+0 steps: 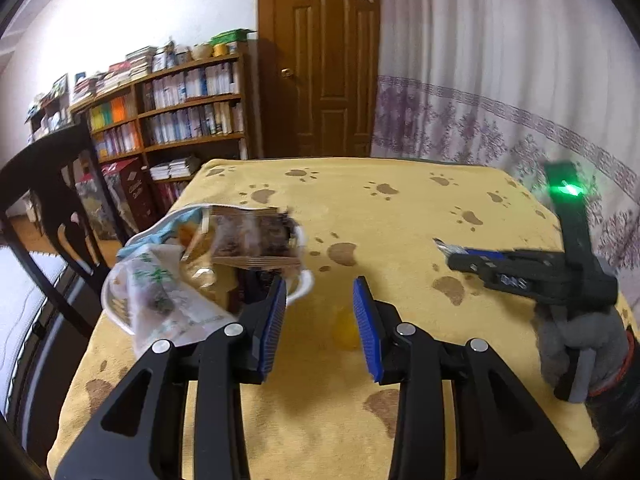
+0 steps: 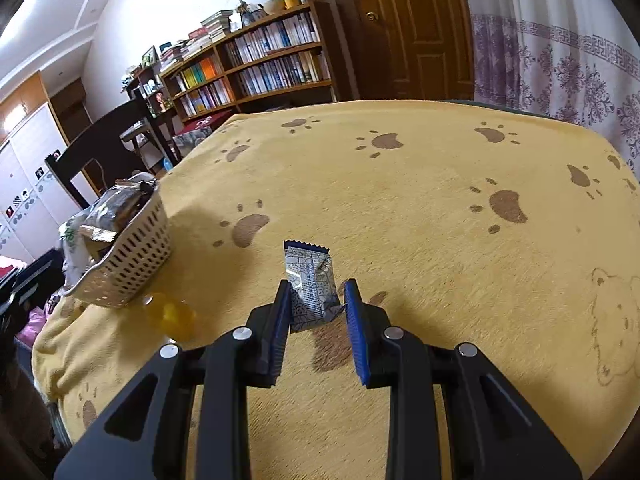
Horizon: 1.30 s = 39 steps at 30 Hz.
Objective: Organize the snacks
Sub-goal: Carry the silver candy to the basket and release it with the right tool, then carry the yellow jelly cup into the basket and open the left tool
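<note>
Wrapper of silver-blue foil with a dark scrolled pattern and a zigzag-cut top edge: that is the snack bar (image 2: 310,284) lying on the yellow paw-print blanket (image 2: 420,208), its near end between the blue pads of my right gripper (image 2: 317,294), whose jaws stand apart around it without clamping. My left gripper (image 1: 320,294) hangs with jaws apart and empty beside the white perforated basket (image 2: 132,256), already heaped with crinkled packets. A translucent yellow candy (image 2: 172,316) rests near the basket.
</note>
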Each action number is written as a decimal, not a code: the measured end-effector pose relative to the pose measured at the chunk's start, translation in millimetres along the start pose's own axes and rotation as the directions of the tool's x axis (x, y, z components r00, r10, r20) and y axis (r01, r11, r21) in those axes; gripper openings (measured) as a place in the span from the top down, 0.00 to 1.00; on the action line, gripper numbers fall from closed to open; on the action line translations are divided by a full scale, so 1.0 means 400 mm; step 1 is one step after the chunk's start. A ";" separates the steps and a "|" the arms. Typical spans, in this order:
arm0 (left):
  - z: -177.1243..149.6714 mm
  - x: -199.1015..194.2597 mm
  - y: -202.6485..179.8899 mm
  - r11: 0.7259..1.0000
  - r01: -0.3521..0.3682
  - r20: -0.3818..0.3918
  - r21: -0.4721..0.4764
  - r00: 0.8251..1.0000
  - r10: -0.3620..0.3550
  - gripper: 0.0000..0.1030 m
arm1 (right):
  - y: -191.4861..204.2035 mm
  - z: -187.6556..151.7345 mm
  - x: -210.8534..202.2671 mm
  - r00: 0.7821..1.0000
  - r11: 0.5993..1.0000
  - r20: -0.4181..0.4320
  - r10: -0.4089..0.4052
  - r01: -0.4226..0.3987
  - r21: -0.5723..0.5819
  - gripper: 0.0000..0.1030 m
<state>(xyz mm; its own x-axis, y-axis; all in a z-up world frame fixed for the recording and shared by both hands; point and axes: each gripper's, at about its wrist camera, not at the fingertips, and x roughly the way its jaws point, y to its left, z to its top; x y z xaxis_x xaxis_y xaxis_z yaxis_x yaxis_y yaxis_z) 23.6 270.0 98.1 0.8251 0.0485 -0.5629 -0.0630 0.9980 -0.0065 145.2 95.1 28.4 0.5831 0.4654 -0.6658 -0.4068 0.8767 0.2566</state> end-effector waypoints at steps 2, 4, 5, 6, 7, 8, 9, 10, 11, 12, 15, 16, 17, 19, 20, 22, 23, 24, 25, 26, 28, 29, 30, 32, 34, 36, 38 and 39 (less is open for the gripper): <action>0.004 0.002 0.031 0.999 -0.010 -0.010 -0.034 1.000 0.010 0.65 | 0.001 -0.006 -0.002 1.000 1.000 -0.001 0.007 -0.007 -0.001 0.74; 0.005 0.002 0.059 0.998 -0.027 -0.016 -0.059 1.000 0.026 0.65 | 0.003 -0.010 -0.003 1.000 1.000 -0.003 0.013 -0.014 -0.002 0.74; 0.006 0.002 0.069 0.997 -0.034 -0.017 -0.068 0.999 0.033 0.65 | 0.003 -0.011 -0.003 1.000 1.000 -0.004 0.016 -0.016 -0.002 0.74; 0.008 0.000 0.078 0.996 -0.042 -0.017 -0.076 0.999 0.041 0.65 | 0.006 -0.011 -0.005 1.000 1.000 -0.004 0.022 -0.022 -0.001 0.74; 0.009 -0.002 0.088 0.995 -0.051 -0.016 -0.084 0.999 0.050 0.64 | 0.007 -0.011 -0.005 1.000 1.000 -0.004 0.030 -0.030 0.001 0.74; 0.010 -0.003 0.093 0.995 -0.055 -0.014 -0.088 0.998 0.054 0.62 | 0.012 -0.010 -0.008 0.999 0.999 -0.003 0.045 -0.045 0.005 0.74; 0.011 -0.005 0.095 0.994 -0.059 -0.010 -0.089 0.998 0.058 0.59 | 0.016 -0.009 -0.010 0.999 0.999 -0.002 0.054 -0.054 0.006 0.74; 0.012 -0.007 0.098 0.994 -0.066 -0.003 -0.089 0.998 0.066 0.52 | 0.024 -0.008 -0.013 0.998 0.998 0.001 0.064 -0.064 0.003 0.74; 0.013 -0.009 0.099 0.994 -0.072 0.003 -0.088 0.997 0.073 0.48 | 0.035 -0.006 -0.016 0.997 0.997 0.004 0.072 -0.072 -0.001 0.74; 0.015 -0.009 0.103 0.993 -0.077 0.006 -0.088 0.997 0.077 0.48 | 0.048 -0.002 -0.019 0.996 0.996 0.007 0.087 -0.087 -0.007 0.74; 0.020 -0.006 0.121 0.991 -0.093 0.008 -0.099 0.996 0.094 0.47 | 0.090 0.014 -0.021 0.990 0.990 0.017 0.138 -0.138 -0.016 0.74; 0.022 -0.002 0.129 0.989 -0.104 0.007 -0.103 0.994 0.106 0.47 | 0.107 0.021 -0.022 0.988 0.988 0.020 0.155 -0.155 -0.021 0.74; 0.022 -0.001 0.136 0.988 -0.112 0.007 -0.106 0.994 0.113 0.47 | 0.131 0.032 -0.021 0.984 0.984 0.023 0.175 -0.175 -0.031 0.74; 0.025 -0.002 0.156 0.985 -0.128 0.009 -0.115 0.991 0.130 0.47 | 0.170 0.046 -0.020 0.979 0.978 0.026 0.202 -0.200 -0.050 0.74; 0.026 -0.004 0.167 0.984 -0.135 0.012 -0.120 0.990 0.138 0.47 | 0.193 0.053 -0.020 0.975 0.974 0.028 0.219 -0.217 -0.060 0.74; 0.030 -0.011 0.194 0.979 -0.153 0.024 -0.135 0.987 0.158 0.45 | 0.245 0.068 -0.023 0.964 0.962 0.029 0.265 -0.261 -0.084 0.74; 0.032 -0.013 0.203 0.977 -0.161 0.028 -0.140 0.986 0.166 0.43 | 0.266 0.074 -0.022 0.959 0.955 0.028 0.284 -0.280 -0.095 0.73; 0.033 -0.017 0.214 0.975 -0.170 0.033 -0.146 0.984 0.176 0.43 | 0.296 0.082 -0.020 0.952 0.947 0.025 0.305 -0.300 -0.112 0.73; 0.035 -0.023 0.232 0.971 -0.180 0.038 -0.159 0.981 0.188 0.42 | 0.327 0.090 -0.015 0.947 0.940 0.021 0.321 -0.316 -0.130 0.73; 0.038 -0.025 0.244 0.968 -0.187 0.038 -0.171 0.980 0.196 0.42 | 0.347 0.096 -0.011 0.944 0.936 0.019 0.329 -0.323 -0.140 0.73; 0.040 -0.032 0.273 0.959 -0.199 0.037 -0.200 0.977 0.210 0.42 | 0.400 0.114 0.006 0.937 0.925 0.006 0.349 -0.344 -0.165 0.73; 0.041 -0.033 0.283 0.956 -0.204 0.035 -0.210 0.976 0.216 0.42 | 0.422 0.120 0.013 0.934 0.920 0.002 0.356 -0.350 -0.177 0.73; 0.042 -0.033 0.288 0.954 -0.208 0.033 -0.217 0.975 0.221 0.42 | 0.448 0.125 0.021 0.932 0.914 -0.001 0.362 -0.356 -0.194 0.72; 0.041 -0.030 0.296 0.950 -0.221 0.027 -0.222 0.972 0.233 0.42 | 0.476 0.132 0.033 0.929 0.909 -0.001 0.371 -0.363 -0.205 0.64; 0.036 -0.025 0.296 0.950 -0.226 0.021 -0.217 0.972 0.236 0.42 | 0.487 0.135 0.039 0.926 0.906 -0.006 0.379 -0.372 -0.204 0.62; 0.034 -0.021 0.294 0.951 -0.223 0.017 -0.213 0.973 0.232 0.42 | 0.474 0.129 0.039 0.926 0.907 -0.005 0.376 -0.370 -0.202 0.62; 0.032 -0.017 0.289 0.952 -0.222 0.012 -0.209 0.973 0.230 0.42 | 0.450 0.121 0.037 0.933 0.916 -0.003 0.359 -0.353 -0.189 0.62; 0.032 -0.016 0.288 0.953 -0.223 0.010 -0.207 0.973 0.230 0.42 | 0.424 0.112 0.034 0.938 0.923 -0.001 0.347 -0.341 -0.177 0.62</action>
<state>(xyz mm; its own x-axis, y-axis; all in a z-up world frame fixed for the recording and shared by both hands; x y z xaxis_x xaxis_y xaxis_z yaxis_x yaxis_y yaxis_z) 18.3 385.0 111.6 0.7944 0.2767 -0.5407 -0.3601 0.9314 -0.0524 115.5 255.6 94.3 0.4053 0.7405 -0.5361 -0.6988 0.6290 0.3405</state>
